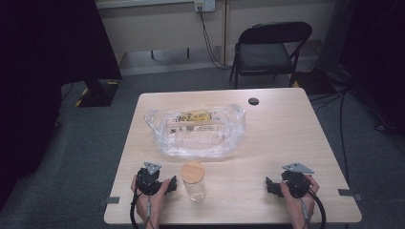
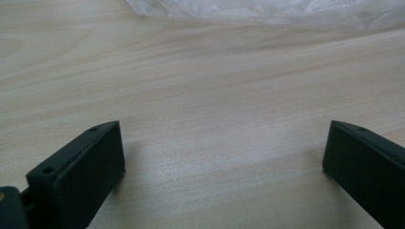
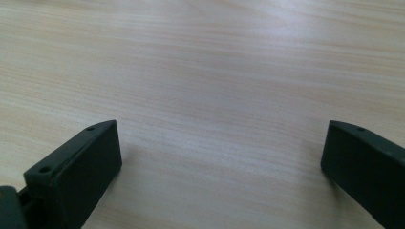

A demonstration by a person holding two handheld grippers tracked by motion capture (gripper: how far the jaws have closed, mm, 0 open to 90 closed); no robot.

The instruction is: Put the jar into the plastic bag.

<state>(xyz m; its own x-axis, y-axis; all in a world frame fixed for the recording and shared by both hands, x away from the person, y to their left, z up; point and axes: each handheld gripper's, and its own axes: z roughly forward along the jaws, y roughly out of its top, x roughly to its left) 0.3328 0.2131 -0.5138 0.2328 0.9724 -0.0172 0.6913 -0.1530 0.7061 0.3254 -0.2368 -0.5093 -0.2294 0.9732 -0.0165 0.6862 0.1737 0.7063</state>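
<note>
While both my grippers, left (image 1: 173,183) and right (image 1: 270,186), rest spread and empty, a careless left sweep could topple the jar (image 1: 193,181).

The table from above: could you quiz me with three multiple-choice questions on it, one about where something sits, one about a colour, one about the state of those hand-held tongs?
1. Where does the jar stand?
A. Beside the left tongs
B. Inside the plastic bag
C. On the chair

2. What colour is the jar's lid?
A. Blue
B. Light wood
C. Black

3. How do the left tongs stand?
A. Shut on the jar
B. Shut on the bag
C. Open, holding nothing

Answers: 1 A, the jar stands on the table just right of the left tongs. 2 B, the lid is pale tan. 3 C, the left gripper view shows its jaws wide apart over bare wood.
</note>
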